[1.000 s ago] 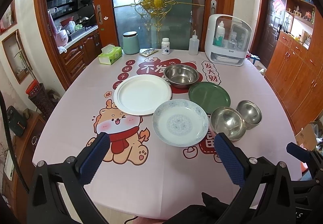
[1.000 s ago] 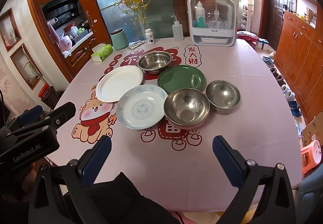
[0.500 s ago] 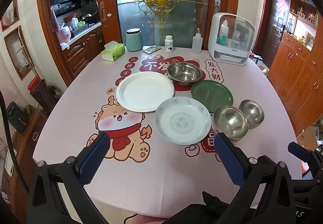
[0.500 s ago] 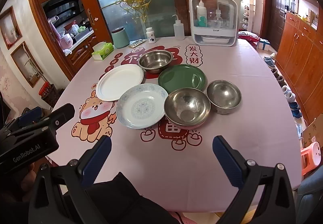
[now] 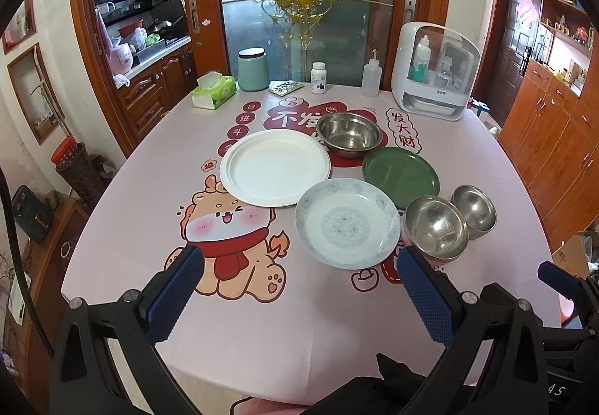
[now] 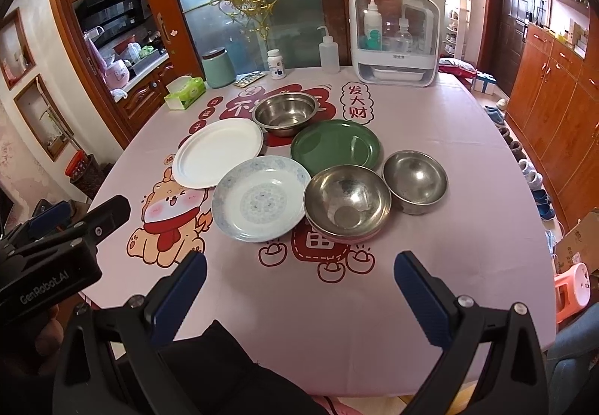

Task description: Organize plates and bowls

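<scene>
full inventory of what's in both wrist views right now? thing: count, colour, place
Round flat plates: 3; white, green, blue-patterned; table centre.
Steel bowls: 3; silver; one far, two near right.
Tissue box: 1; green; far left.
Lidded canister: 1; pale green; far edge.
Pill bottle: 1; white; far edge.
Squeeze bottle: 1; clear; far edge.
Plastic cabinet holding bottles: 1; white; far right.
Printed tablecloth: 1; pink.
Left gripper: open, empty.
Right gripper: open, empty.

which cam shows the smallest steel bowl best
The right wrist view: the smallest steel bowl sits clear near the picture's middle, with its whole rim and inside visible. In the left wrist view the same bowl is farther toward the right edge, and the bigger steel bowl hides part of it.
</scene>
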Demonstrator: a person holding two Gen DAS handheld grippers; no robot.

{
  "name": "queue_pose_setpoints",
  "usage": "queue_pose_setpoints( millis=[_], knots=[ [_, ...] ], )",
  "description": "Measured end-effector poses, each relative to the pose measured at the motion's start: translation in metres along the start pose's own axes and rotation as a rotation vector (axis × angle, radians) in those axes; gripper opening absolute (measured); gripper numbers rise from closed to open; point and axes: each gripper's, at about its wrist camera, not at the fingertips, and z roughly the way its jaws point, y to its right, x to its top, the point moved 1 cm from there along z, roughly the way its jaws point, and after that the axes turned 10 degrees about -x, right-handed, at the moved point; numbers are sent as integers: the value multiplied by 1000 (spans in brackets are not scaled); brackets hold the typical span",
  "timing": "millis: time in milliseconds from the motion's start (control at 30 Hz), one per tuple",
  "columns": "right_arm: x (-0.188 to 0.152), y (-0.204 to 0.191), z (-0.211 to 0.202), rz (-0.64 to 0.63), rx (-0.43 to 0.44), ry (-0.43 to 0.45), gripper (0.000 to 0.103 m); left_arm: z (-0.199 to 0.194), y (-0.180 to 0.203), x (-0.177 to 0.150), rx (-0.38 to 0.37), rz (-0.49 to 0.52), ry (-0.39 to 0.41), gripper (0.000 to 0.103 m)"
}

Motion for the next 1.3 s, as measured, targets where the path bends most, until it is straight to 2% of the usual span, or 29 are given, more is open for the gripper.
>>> queue_pose_setpoints(
  millis=[400, 833, 1033, 1300],
  knots=[
    [10, -47, 14, -8, -47, -41, 101, 17, -49, 13, -9, 1, -49, 102],
    [27, -115, 56, -38, -92, -158, 101, 57, -128, 31, -37, -68, -152, 102],
    [38, -143, 87, -37, -111, -225, 101, 85, -167, 47, -5, -88, -184, 102],
    [62, -174, 130, 12, -113, -267, 101, 131, -217, 74, 38, -74, -212, 102]
  ],
)
